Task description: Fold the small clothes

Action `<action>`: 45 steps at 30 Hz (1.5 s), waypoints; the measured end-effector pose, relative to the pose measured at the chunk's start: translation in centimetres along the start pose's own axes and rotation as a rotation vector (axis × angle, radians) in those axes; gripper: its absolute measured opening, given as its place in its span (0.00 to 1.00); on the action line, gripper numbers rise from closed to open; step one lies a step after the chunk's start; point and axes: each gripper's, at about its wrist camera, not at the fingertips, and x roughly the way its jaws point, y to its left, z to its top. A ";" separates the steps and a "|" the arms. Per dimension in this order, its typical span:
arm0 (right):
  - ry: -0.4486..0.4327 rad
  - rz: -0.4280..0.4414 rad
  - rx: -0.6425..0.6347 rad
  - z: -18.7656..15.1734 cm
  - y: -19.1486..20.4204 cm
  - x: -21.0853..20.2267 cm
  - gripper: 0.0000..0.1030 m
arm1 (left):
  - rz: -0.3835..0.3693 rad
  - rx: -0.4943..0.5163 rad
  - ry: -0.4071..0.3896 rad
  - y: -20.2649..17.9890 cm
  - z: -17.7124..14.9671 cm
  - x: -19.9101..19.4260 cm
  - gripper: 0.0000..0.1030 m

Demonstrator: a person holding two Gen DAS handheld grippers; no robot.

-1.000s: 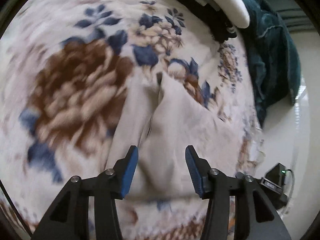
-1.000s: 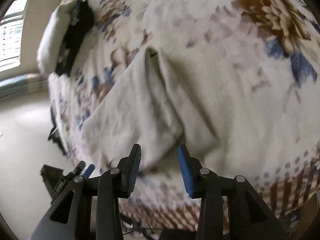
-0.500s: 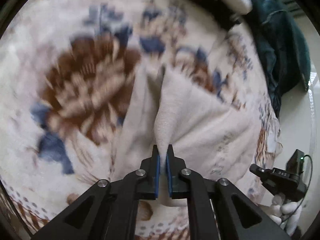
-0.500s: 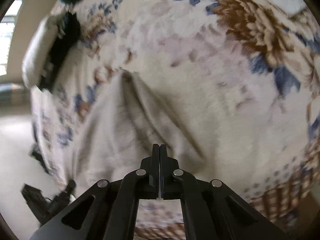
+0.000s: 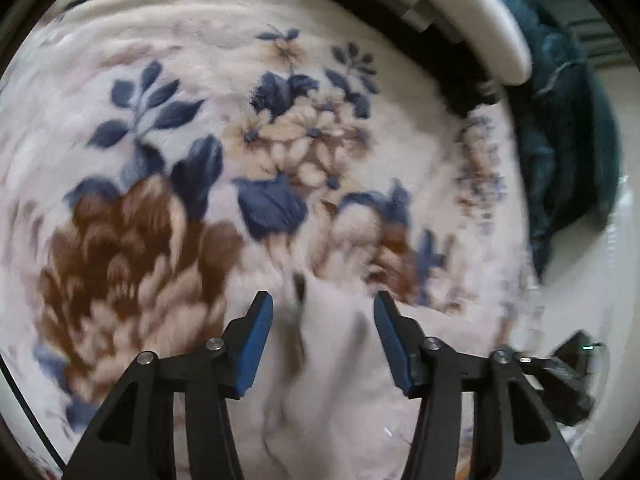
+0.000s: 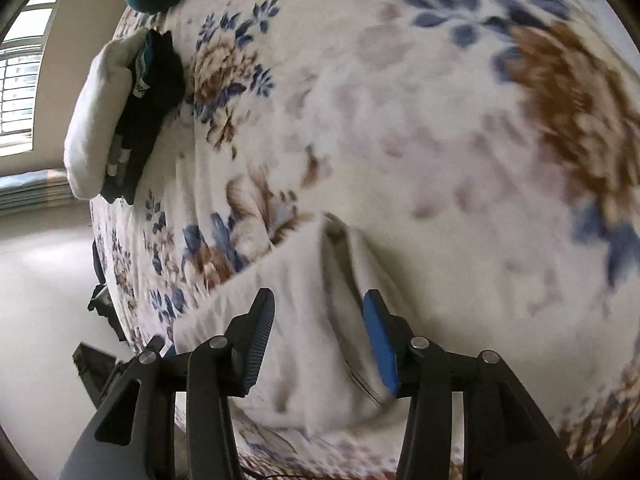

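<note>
Left gripper [image 5: 323, 330]: jaws spread wide with the cream fabric below the gap; half a second ago they were pinched shut on a raised ridge of it.
Right gripper [image 6: 318, 332]: also spread apart, blue pads clear of the cloth; half a second ago it was pressed closed on the fabric.
Small cream garment [image 6: 304, 320]: lies on the floral blanket [image 6: 400, 120] near the bed's near edge, one layer lapped over another along a long crease. The pulled-up peak seen earlier has dropped flat.
Same garment, left view [image 5: 340, 380]: blurred, filling the space under and between the fingers.
Folded pile [image 6: 120, 112]: white and dark pieces stacked at the far edge of the blanket, well apart from the garment.
Teal cloth [image 5: 568, 152]: bunched off the blanket's right side.
</note>
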 end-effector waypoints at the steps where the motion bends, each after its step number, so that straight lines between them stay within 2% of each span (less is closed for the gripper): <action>1: 0.008 -0.004 0.004 0.3 0.7 0.8 0.47 | 0.024 0.020 0.000 -0.3 0.3 0.8 0.13; 3: 0.031 -0.039 -0.006 1.1 1.4 2.2 0.46 | 0.088 0.061 -0.019 -0.7 0.2 1.2 0.08; 4: 0.023 -0.062 -0.019 1.2 1.7 2.6 0.32 | 0.098 0.083 -0.035 -0.9 -0.1 1.0 0.06; 5: 0.010 -0.106 -0.036 1.2 2.1 2.8 0.12 | 0.118 0.121 -0.054 -1.4 -0.6 0.8 0.06; 7: -0.008 -0.154 -0.078 0.7 2.8 2.8 0.10 | 0.144 0.173 -0.080 -1.8 -1.7 0.1 0.05; 9: -0.032 -0.194 -0.135 -0.1 3.8 2.5 0.08 | 0.169 0.180 -0.092 -1.4 -2.1 -0.3 0.05; 12: -0.059 -0.228 -0.164 -0.7 4.0 2.2 0.07 | 0.196 0.158 -0.070 -0.1 -1.7 0.8 0.05; 13: -0.064 -0.233 -0.165 -0.7 3.9 2.3 0.07 | 0.215 0.153 -0.064 0.2 -1.3 1.2 0.02; 15: -0.040 -0.246 -0.159 -0.3 3.5 3.3 0.07 | 0.225 0.138 -0.056 0.4 -0.7 1.3 0.02; 16: -0.032 -0.252 -0.149 -0.1 3.3 3.6 0.07 | 0.193 0.118 -0.039 0.7 -0.3 1.1 0.02; 18: 0.001 -0.226 -0.118 0.7 3.3 3.8 0.09 | 0.084 0.068 -0.033 1.3 0.2 -0.2 0.05; 19: 0.015 -0.214 -0.109 0.8 3.2 3.7 0.13 | 0.011 0.042 -0.025 1.8 0.3 -1.0 0.12; 20: 0.030 -0.188 -0.098 1.1 3.1 3.3 0.21 | -0.043 0.028 -0.021 2.2 0.3 -1.4 0.18; 21: 0.033 -0.152 -0.096 1.2 2.9 2.8 0.31 | -0.096 0.014 -0.025 2.7 0.1 -2.0 0.43; 22: 0.027 -0.131 -0.099 1.2 2.7 2.2 0.53 | -0.129 0.006 -0.032 3.2 -0.2 -2.4 0.71; 23: 0.019 -0.114 -0.102 1.2 2.5 1.8 0.63 | -0.158 -0.005 -0.035 3.9 -0.6 -2.7 0.77; 24: 0.009 -0.089 -0.108 1.1 2.2 1.3 0.65 | -0.166 -0.009 -0.034 4.3 -0.9 -2.6 0.77; 26: -0.003 -0.044 -0.130 1.1 1.4 1.2 0.79 | -0.175 0.008 0.008 4.4 -1.5 -1.4 0.77; 28: 0.014 -0.013 -0.162 1.1 0.6 2.0 0.85 | -0.166 0.030 0.044 4.0 -1.8 0.4 0.77; 32: 0.089 0.031 -0.209 1.5 -0.3 4.9 0.85 | -0.155 0.042 0.112 3.1 -2.1 3.9 0.77; 34: 0.126 0.074 -0.202 2.0 -0.9 6.3 0.85 | -0.149 0.038 0.102 2.7 -1.8 4.2 0.77; 37: 0.138 0.134 -0.177 2.8 -1.5 7.4 0.86 | -0.148 0.057 0.075 1.5 -1.7 4.1 0.75; 38: 0.106 0.169 -0.178 2.9 -1.6 7.2 0.84 | -0.145 0.078 0.066 0.7 -1.7 4.3 0.75; 39: 0.088 0.189 -0.192 2.8 -1.4 7.1 0.80 | -0.154 0.093 0.062 0.2 -1.7 4.4 0.62; 40: 0.084 0.188 -0.213 2.6 -1.0 7.1 0.61 | -0.155 0.115 0.057 -0.5 -1.9 4.5 0.40; 41: 0.091 0.181 -0.224 2.5 -0.8 7.3 0.41 | -0.138 0.131 0.054 -0.8 -1.8 4.6 0.31; 44: 0.087 0.175 -0.240 2.1 -0.3 7.2 0.27 | -0.166 0.131 0.019 -0.6 -1.9 4.1 0.24; 45: 0.077 0.185 -0.215 2.0 -0.5 7.0 0.27 | -0.172 0.129 0.010 -0.5 -1.9 3.9 0.23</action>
